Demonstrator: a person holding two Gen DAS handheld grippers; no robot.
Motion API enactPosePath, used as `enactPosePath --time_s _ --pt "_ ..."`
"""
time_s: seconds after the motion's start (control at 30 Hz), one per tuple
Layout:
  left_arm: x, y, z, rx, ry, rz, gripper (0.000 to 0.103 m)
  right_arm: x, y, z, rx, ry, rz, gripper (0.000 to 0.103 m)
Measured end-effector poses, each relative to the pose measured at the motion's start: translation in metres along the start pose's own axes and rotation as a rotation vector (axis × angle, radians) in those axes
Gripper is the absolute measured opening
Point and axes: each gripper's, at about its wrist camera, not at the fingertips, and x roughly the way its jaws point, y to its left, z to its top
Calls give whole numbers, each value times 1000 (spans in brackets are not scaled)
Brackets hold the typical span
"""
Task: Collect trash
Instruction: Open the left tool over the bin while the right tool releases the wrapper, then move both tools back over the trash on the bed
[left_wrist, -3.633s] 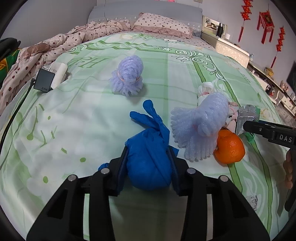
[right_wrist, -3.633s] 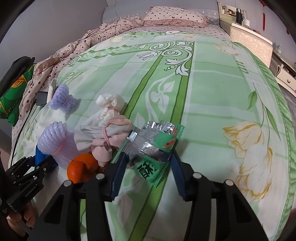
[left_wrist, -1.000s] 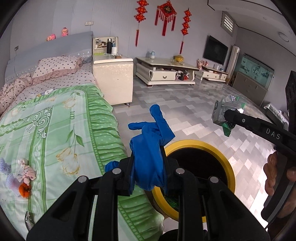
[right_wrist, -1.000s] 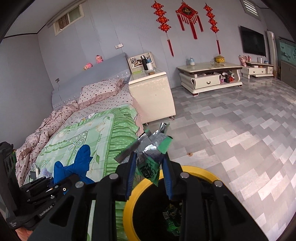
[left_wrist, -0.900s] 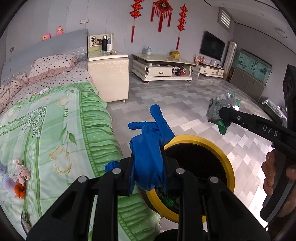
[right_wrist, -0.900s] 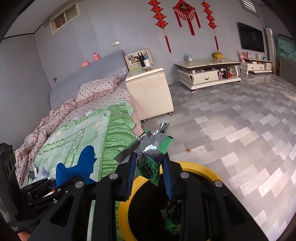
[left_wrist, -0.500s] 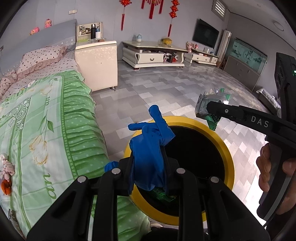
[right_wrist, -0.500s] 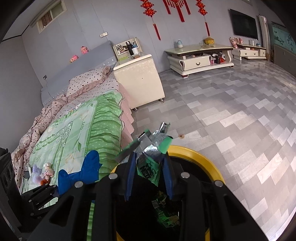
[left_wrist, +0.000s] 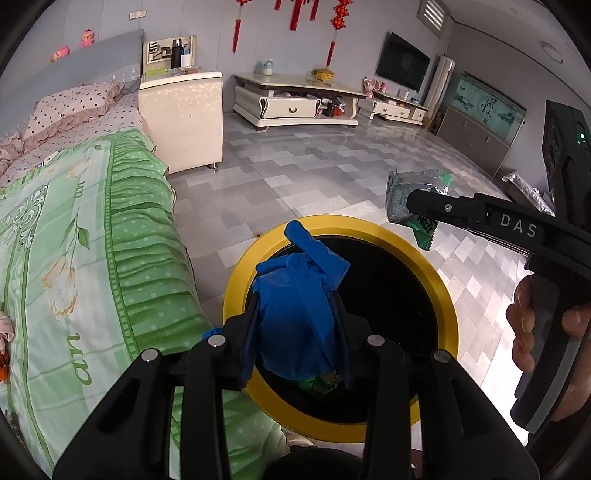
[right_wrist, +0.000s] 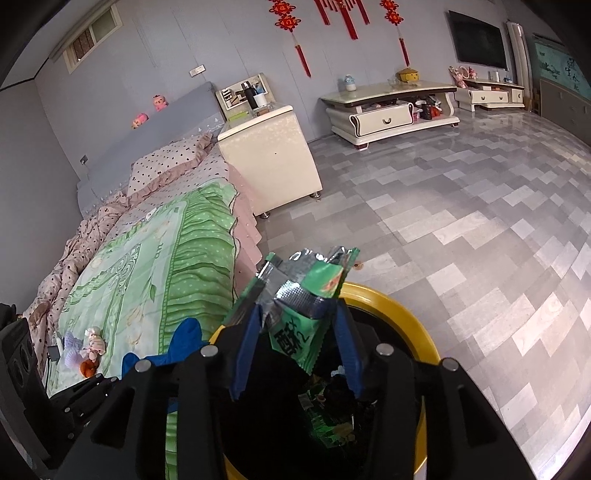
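My left gripper (left_wrist: 297, 314) is shut on a crumpled blue glove (left_wrist: 299, 295) and holds it over the near-left rim of a yellow-rimmed black trash bin (left_wrist: 448, 310). My right gripper (right_wrist: 297, 325) is shut on a green and silver snack wrapper (right_wrist: 306, 295) above the same bin (right_wrist: 391, 301); the wrapper also shows in the left wrist view (left_wrist: 400, 201), over the bin's far right rim. Trash lies inside the bin (right_wrist: 325, 410). The blue glove (right_wrist: 184, 343) shows at the left of the right wrist view.
The bed with a green floral sheet (left_wrist: 74, 229) stands just left of the bin. An orange (right_wrist: 87, 367), foam nets and cloth lie on it. A cream nightstand (left_wrist: 184, 118) and TV cabinet (left_wrist: 295, 103) stand beyond on the grey tiled floor (right_wrist: 480, 221).
Both grippers have moved from above the bed to over the bin, and in the last second have come lower and closer over its mouth, still holding the glove and wrapper.
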Motion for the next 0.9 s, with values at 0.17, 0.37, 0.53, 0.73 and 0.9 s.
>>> enactPosePath --time_s 0.17,0.37,0.53,0.73,0.9 --pt "-6 5 -2 -12 -6 -3 48 -5 1 -1 9 -4 -18 49" --pt "-15 13 1 -43 -24 -11 60 -15 1 1 11 -24 -37 57" --pt "-28 20 1 -59 -54 -6 67 -24 5 1 9 -36 -31 59" --pt "-56 44 1 -65 -112 52 78 -38 22 2 -13 -100 -12 68" --pt "-87 82 -1 -85 -170 135 84 -48 52 4 -49 -140 47 77"
